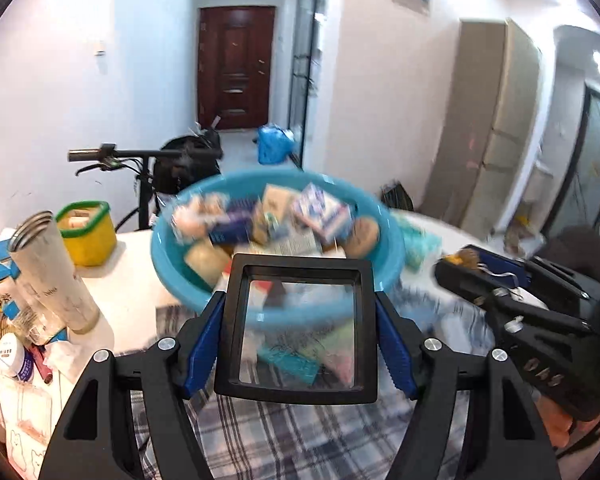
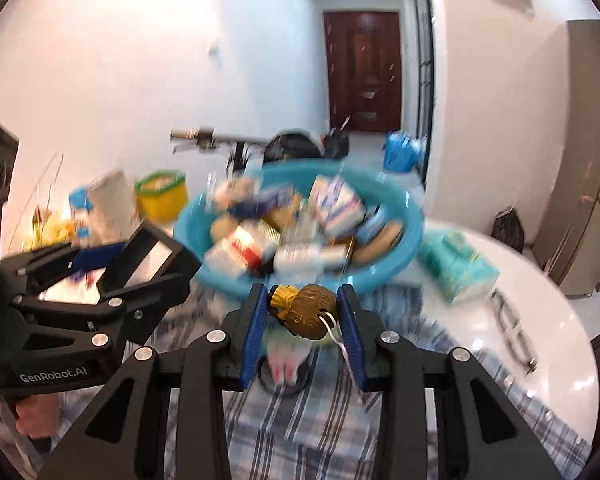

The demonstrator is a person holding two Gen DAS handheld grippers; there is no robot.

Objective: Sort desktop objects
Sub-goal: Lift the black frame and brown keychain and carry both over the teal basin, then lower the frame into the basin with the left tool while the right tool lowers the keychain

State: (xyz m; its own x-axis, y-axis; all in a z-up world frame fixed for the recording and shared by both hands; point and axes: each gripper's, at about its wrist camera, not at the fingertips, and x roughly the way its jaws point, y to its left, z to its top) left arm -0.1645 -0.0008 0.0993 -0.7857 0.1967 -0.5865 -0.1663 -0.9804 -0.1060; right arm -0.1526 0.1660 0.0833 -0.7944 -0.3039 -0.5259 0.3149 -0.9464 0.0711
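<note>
My left gripper [image 1: 300, 332] is holding a square magnifier [image 1: 298, 330] with a black frame, and the blue pads press on both of its sides, so the fingers stand about half way apart. I can see blurry things through its clear glass. My right gripper [image 2: 303, 316] is squeezed tight on a small brown pouch [image 2: 306, 314] that has a yellow tie at one end and a white string hanging down. Both things are up in the air, above the checked cloth [image 1: 284, 432] on the white table [image 2: 540, 292]. Just past them sits a big blue bowl [image 1: 180, 272], and it is full of small boxes and packets all piled up. A teal tissue pack [image 2: 456, 268] lies right beside the bowl. A pair of glasses [image 2: 514, 332] lies on the bare table, well apart from the bowl. On the other side of the bowl I see a yellow tub with a green rim [image 1: 86, 232] and a tall white cup [image 1: 52, 272] that leans a bit. Much of the picture is blurry, so I cannot read the boxes. A hand [image 2: 32, 408] is under the left gripper's handle.
</note>
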